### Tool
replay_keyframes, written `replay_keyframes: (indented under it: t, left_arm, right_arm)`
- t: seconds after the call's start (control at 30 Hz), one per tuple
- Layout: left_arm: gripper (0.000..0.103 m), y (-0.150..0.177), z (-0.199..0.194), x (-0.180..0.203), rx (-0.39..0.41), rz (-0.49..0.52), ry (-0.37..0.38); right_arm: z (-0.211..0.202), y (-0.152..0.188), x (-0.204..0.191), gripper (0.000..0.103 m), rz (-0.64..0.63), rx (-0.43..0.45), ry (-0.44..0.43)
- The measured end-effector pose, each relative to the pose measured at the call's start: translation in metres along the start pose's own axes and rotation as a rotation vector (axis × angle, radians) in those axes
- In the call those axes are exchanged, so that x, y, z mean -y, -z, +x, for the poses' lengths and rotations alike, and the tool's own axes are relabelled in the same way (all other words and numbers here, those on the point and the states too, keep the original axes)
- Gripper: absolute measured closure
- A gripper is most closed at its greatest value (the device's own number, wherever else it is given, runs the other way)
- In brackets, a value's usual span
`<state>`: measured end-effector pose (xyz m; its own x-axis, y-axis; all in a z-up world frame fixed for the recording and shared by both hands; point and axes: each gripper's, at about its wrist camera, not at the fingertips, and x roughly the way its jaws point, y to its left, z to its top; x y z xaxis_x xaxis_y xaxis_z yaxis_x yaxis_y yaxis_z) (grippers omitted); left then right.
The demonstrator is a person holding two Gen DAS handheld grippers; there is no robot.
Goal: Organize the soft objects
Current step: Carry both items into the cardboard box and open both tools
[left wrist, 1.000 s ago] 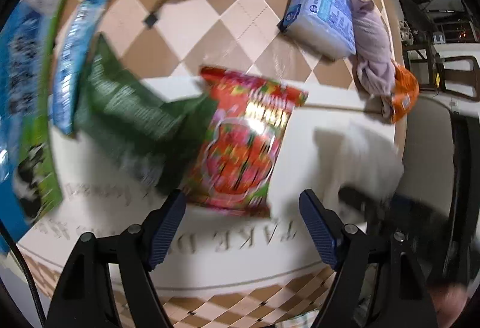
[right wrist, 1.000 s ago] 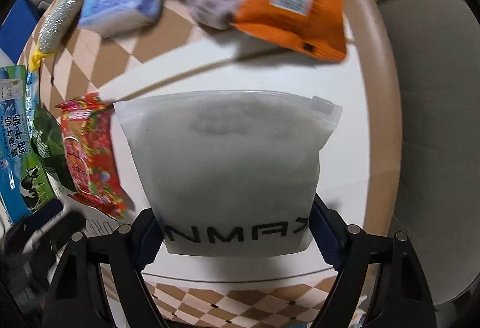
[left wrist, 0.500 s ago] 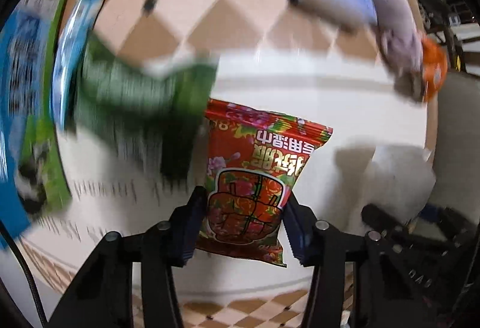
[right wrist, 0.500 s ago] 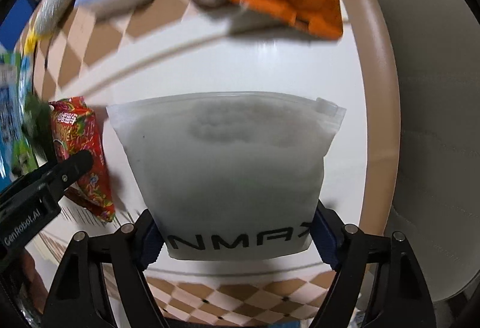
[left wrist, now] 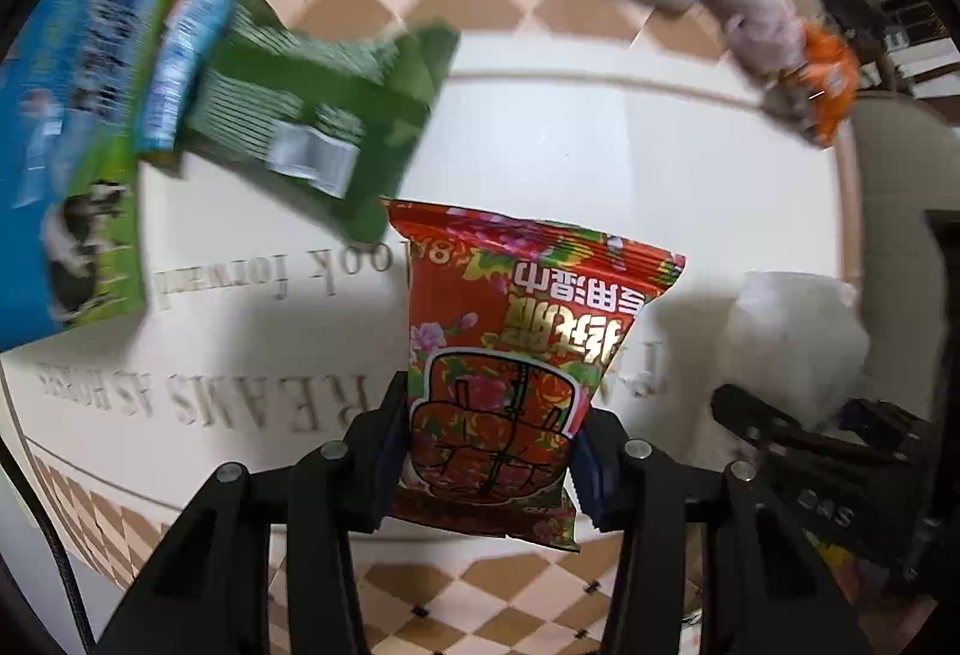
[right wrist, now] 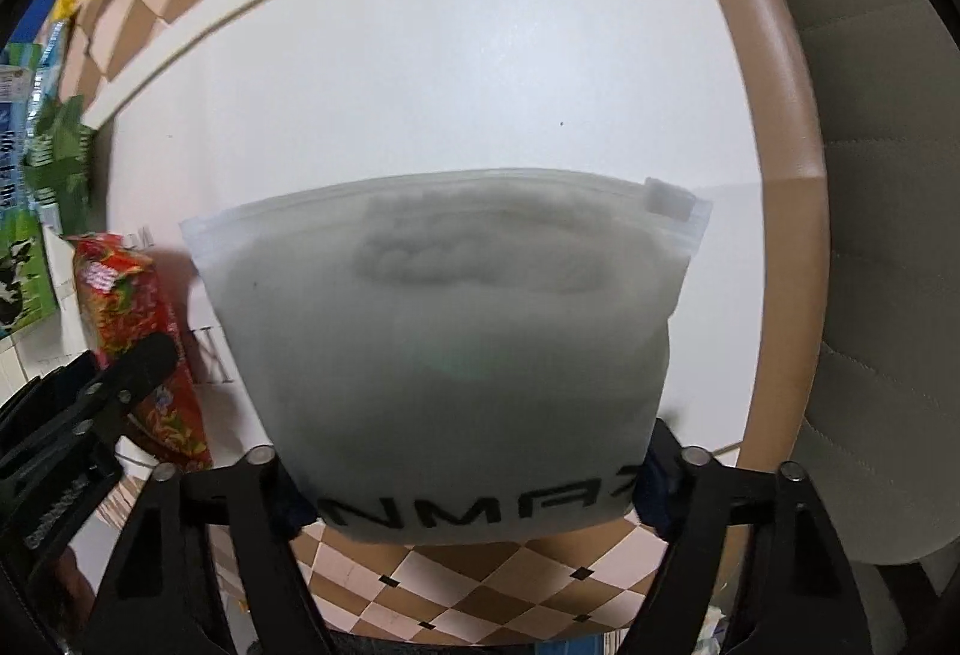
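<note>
Your left gripper (left wrist: pixel 489 451) pinches the red packet (left wrist: pixel 516 355) by its lower end, your right (right wrist: pixel 465 481) clamps the zip bag (right wrist: pixel 450 343) — slack packs may slip if swung.

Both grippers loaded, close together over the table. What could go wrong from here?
1. The left gripper pinches only the lower end of the red packet; it may swing or slip.
2. The right gripper holds the frosted zip bag near one edge; its bulk could sag out.
3. The two grippers nearly touch, so they could collide.
</note>
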<state>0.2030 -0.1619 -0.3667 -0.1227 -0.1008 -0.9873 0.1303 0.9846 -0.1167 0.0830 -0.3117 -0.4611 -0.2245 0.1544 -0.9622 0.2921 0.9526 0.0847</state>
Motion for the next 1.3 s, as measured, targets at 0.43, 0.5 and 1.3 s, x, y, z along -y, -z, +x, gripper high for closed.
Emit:
replay_keyframes:
  t: [0.43, 0.5, 1.3]
  left_arm:
    - [0.059, -0.003, -0.192, -0.124, 0.261, -0.118, 0.033]
    - [0.059, -0.017, -0.206, -0.165, 0.274, -0.154, 0.011]
    - [0.058, -0.162, -0.081, -0.397, -0.067, -0.250, 0.107]
  right_arm:
    - [-0.154, 0.033, -0.146, 0.026, -0.213, 0.214, -0.267]
    - [-0.170, 0.023, -0.187, 0.026, -0.250, 0.222, -0.294]
    - [-0.076, -0.180, -0.470, 0.026, -0.221, 0.057, -0.066]
